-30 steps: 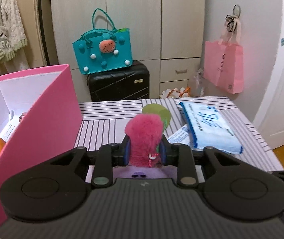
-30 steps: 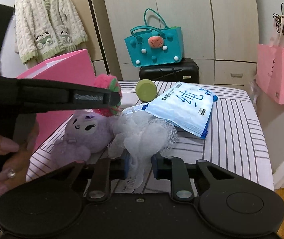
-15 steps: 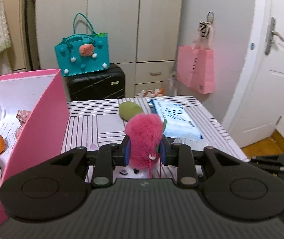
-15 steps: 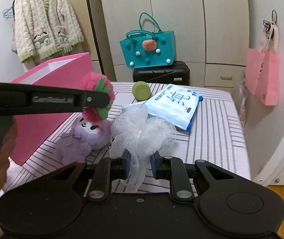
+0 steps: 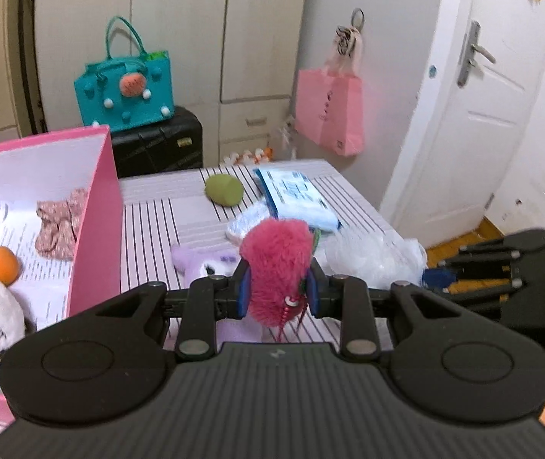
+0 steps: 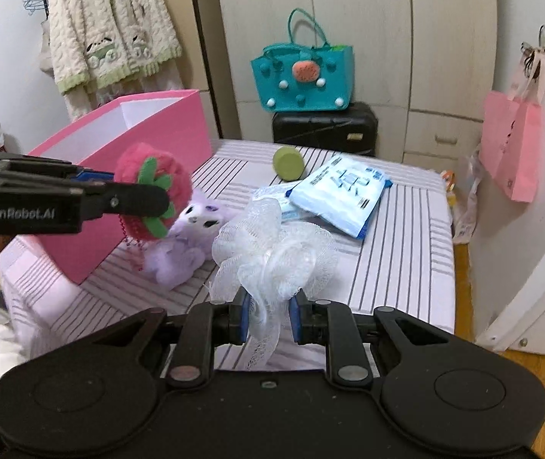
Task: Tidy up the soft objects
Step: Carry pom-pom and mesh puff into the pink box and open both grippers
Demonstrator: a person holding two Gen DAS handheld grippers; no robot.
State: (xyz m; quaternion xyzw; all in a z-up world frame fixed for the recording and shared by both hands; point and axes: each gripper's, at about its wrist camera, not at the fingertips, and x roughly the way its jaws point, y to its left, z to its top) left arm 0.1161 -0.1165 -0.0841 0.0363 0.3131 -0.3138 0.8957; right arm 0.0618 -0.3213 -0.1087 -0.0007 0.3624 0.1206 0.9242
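Pink box (image 5: 96, 206) with three soft items

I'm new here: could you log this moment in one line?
left gripper: shut on pink strawberry plush | right gripper: shut on white mesh pouf | pink box: open

Fuzzy plush strawberry (image 5: 274, 267), netted pouf (image 6: 272, 252)

soft indoor light, fisheye bend at the edges

even, fairly bright room light leaves only faint shadows and no hard glare. both views bow straight lines near the rim, with dark corners in the right wrist view. the white door (image 5: 475, 114) looks slightly washed; fine detail is a little soft.
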